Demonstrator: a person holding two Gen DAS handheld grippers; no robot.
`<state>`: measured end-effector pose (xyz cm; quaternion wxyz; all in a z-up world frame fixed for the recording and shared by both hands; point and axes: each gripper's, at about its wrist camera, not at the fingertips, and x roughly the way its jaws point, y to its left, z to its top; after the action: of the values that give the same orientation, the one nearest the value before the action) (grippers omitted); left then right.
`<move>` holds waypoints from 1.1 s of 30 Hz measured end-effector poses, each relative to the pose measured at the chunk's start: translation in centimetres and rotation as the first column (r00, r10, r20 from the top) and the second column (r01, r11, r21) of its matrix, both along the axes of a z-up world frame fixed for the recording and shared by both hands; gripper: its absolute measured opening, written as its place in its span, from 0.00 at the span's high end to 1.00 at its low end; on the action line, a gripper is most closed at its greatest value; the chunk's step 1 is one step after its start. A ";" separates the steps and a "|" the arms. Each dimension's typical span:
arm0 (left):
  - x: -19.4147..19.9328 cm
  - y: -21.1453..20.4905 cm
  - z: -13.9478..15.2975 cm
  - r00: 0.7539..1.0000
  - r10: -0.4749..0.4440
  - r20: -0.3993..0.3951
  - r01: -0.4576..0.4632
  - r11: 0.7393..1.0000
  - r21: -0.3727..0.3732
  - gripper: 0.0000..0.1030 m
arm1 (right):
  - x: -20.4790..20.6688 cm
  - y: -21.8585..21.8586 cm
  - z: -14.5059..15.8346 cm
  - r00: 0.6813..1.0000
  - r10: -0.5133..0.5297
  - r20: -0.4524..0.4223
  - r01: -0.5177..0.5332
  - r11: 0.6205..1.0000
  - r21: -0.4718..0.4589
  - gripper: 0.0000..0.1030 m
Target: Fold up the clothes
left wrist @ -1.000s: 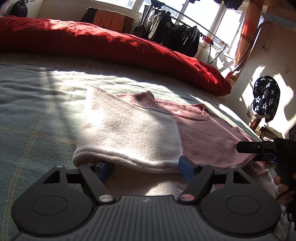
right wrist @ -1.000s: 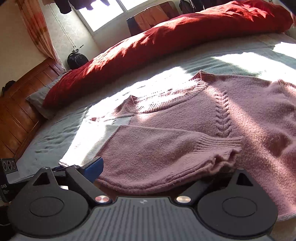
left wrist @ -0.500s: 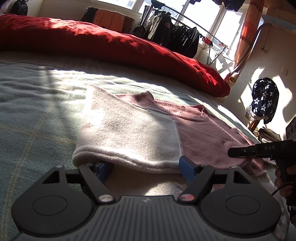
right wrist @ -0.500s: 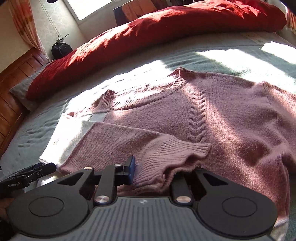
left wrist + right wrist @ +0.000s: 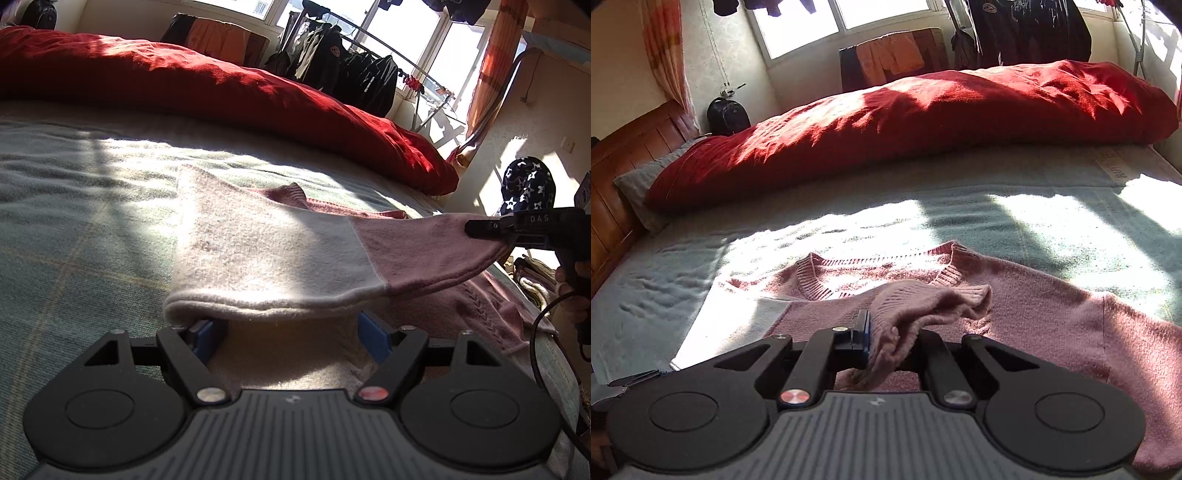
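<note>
In the left wrist view, the left tongs [image 5: 291, 334] are standing spread wide and holding nothing, their blue pads sitting low at the near fold of the pink sweater [image 5: 266, 254], which is lying flat on the bed [image 5: 74, 221] straight ahead of them. The folded-over sleeve is stretching across in front of these tongs from the pale sunlit part on their left to the pink part on their right, where the right tongs [image 5: 471, 228] are lifting its end clear of the body of the sweater. In the right wrist view, the right tongs [image 5: 886, 341] are pressed together and pinching the ribbed cuff [image 5: 923, 302] of that sleeve, which is bunching up just ahead of the fingertips; the rest of the sweater [image 5: 1052, 321] is spreading out beyond and to the right of them, neckline farther ahead, with the red duvet [image 5: 905, 136] well beyond. The step in hand looks to be the sleeve fold: the cuff is being carried over the chest. The next move probably calls for laying the cuff flat across the body without dragging the fold line, while the left tongs are pinning or steadying the near edge.
</note>
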<state>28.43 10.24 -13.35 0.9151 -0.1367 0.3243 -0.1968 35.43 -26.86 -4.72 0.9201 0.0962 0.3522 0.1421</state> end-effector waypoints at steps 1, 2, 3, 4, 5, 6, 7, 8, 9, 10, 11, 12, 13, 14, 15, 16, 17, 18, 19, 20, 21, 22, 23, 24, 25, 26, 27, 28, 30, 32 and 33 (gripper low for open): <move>0.0 0.0 0.0 1.000 0.000 0.000 0.000 1.000 0.000 0.24 | 0.4 -0.2 0.1 1.000 -0.007 0.004 0.007 1.000 -0.007 0.92; 0.0 0.0 0.0 1.000 -0.001 0.000 0.001 1.000 -0.001 0.24 | 0.9 -0.5 0.2 1.000 -0.015 0.002 0.015 1.000 -0.010 0.92; 0.0 0.0 0.0 1.000 -0.001 0.000 0.001 1.000 -0.001 0.24 | 1.3 -0.8 0.1 1.000 -0.022 -0.002 0.022 1.000 -0.012 0.92; 0.0 0.0 0.0 1.000 -0.001 0.000 0.001 1.000 -0.001 0.24 | 1.7 -1.0 -0.1 0.999 -0.030 -0.013 0.030 1.000 -0.009 0.92; 0.0 0.0 0.0 1.000 -0.002 -0.001 0.002 1.000 -0.003 0.24 | 1.9 -1.3 -0.4 0.999 -0.042 -0.023 0.041 0.999 -0.012 0.92; 0.0 0.0 0.0 1.000 -0.004 -0.002 0.004 1.000 -0.005 0.24 | 2.0 -1.4 -0.7 0.998 -0.050 -0.027 0.050 0.999 -0.022 0.92; 0.0 0.0 0.1 1.000 -0.006 -0.003 0.006 1.000 -0.007 0.24 | 1.9 -1.7 -1.1 0.998 -0.060 -0.033 0.059 0.998 -0.029 0.92; 0.0 0.0 0.1 1.000 -0.010 -0.005 0.010 1.000 -0.006 0.24 | 1.9 -2.0 -1.6 0.997 -0.071 -0.042 0.070 0.997 -0.030 0.92; 0.0 -0.1 0.2 1.000 -0.017 -0.004 0.017 1.000 -0.004 0.24 | 1.9 -2.4 -2.1 0.995 -0.084 -0.053 0.082 0.996 -0.033 0.92; -0.1 -0.3 0.3 1.000 -0.023 -0.003 0.023 1.000 -0.001 0.24 | 1.9 -2.7 -2.6 0.993 -0.097 -0.061 0.095 0.995 -0.040 0.92; -0.2 -0.4 0.5 1.000 -0.030 -0.003 0.030 1.000 0.002 0.24 | 2.0 -3.0 -3.1 0.992 -0.110 -0.069 0.106 0.993 -0.048 0.92; -0.3 -0.6 0.6 0.999 -0.036 -0.001 0.036 0.999 0.007 0.24 | 2.1 -3.2 -3.7 0.990 -0.118 -0.078 0.114 0.992 -0.059 0.92; -0.4 -0.7 0.7 0.999 -0.038 0.002 0.038 0.999 0.014 0.24 | 2.3 -3.3 -4.2 0.989 -0.122 -0.089 0.116 0.991 -0.067 0.92; -0.4 -0.9 0.8 0.999 -0.040 0.003 0.040 0.999 0.019 0.24 | 2.4 -3.4 -4.8 0.987 -0.125 -0.101 0.118 0.990 -0.075 0.92; -0.4 -0.9 0.8 0.999 -0.042 0.003 0.042 0.999 0.023 0.24 | 2.5 -3.4 -5.2 0.986 -0.128 -0.107 0.119 0.990 -0.079 0.92; -0.3 -0.9 0.8 0.999 -0.043 0.000 0.043 0.999 0.021 0.24 | 2.5 -3.4 -5.5 0.986 -0.128 -0.110 0.120 0.990 -0.078 0.92; -0.3 -0.9 0.8 0.999 -0.041 -0.005 0.041 0.999 0.016 0.24 | 2.5 -3.4 -5.7 0.985 -0.129 -0.114 0.121 0.990 -0.077 0.92; -0.2 -0.9 0.8 0.999 -0.041 -0.008 0.042 0.999 0.015 0.24 | 2.4 -3.3 -5.8 0.985 -0.129 -0.118 0.120 0.989 -0.081 0.91; -0.3 -0.9 0.9 0.999 -0.043 -0.006 0.043 0.999 0.016 0.24 | 2.3 -3.3 -5.9 0.984 -0.128 -0.120 0.118 0.989 -0.084 0.91; -0.3 -0.9 1.0 0.999 -0.046 -0.002 0.046 0.999 0.006 0.25 | 2.1 -3.1 -5.8 0.985 -0.125 -0.120 0.115 0.990 -0.087 0.91; -0.1 -0.8 1.0 0.999 -0.050 0.003 0.050 0.999 -0.015 0.25 | 1.9 -3.0 -5.7 0.985 -0.122 -0.119 0.112 0.990 -0.090 0.90; 0.0 -0.8 1.1 0.998 -0.055 0.008 0.055 0.998 -0.035 0.24 | 1.6 -2.9 -5.6 0.986 -0.119 -0.118 0.109 0.990 -0.092 0.90; 0.1 -0.7 1.1 0.998 -0.059 0.014 0.060 0.997 -0.056 0.24 | 1.4 -2.8 -5.5 0.986 -0.116 -0.117 0.105 0.990 -0.095 0.89; 0.4 -0.7 1.1 0.999 -0.046 0.012 0.047 0.997 -0.062 0.23 | 1.2 -2.7 -5.4 0.987 -0.113 -0.117 0.102 0.990 -0.098 0.88; 0.8 -0.7 1.0 1.000 -0.020 0.006 0.020 0.998 -0.056 0.24 | 1.0 -2.5 -5.3 0.987 -0.110 -0.116 0.099 0.990 -0.101 0.87; 1.2 -0.8 0.8 1.000 0.007 -0.001 -0.007 0.999 -0.050 0.27 | 0.8 -2.4 -5.2 0.987 -0.107 -0.115 0.096 0.990 -0.103 0.87; 1.4 -0.7 0.9 0.999 0.034 0.001 -0.034 0.998 -0.047 0.33 | 0.6 -2.3 -5.1 0.988 -0.105 -0.115 0.092 0.990 -0.106 0.86; 1.3 -0.4 1.0 0.998 0.062 0.008 -0.061 0.997 -0.046 0.37 | 0.3 -2.2 -5.0 0.988 -0.102 -0.114 0.089 0.990 -0.109 0.86; 0.9 0.0 1.2 0.996 0.083 0.019 -0.083 0.996 -0.039 0.38 | -0.1 -1.9 -4.8 0.989 -0.090 -0.115 0.078 0.992 -0.103 0.86; 0.4 0.4 1.3 0.993 0.111 0.030 -0.111 0.994 -0.015 0.44 | -0.6 -1.5 -4.7 0.991 -0.074 -0.108 0.061 0.991 -0.116 0.86; 0.3 0.6 1.4 0.993 0.119 0.029 -0.118 0.993 -0.011 0.46 | -0.8 -1.2 -4.6 0.992 -0.075 -0.106 0.062 0.990 -0.126 0.86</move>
<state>28.69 10.84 -11.99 0.9292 -0.1570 0.3013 -0.1456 34.67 -28.08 -9.34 0.9077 0.0595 0.4071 0.0831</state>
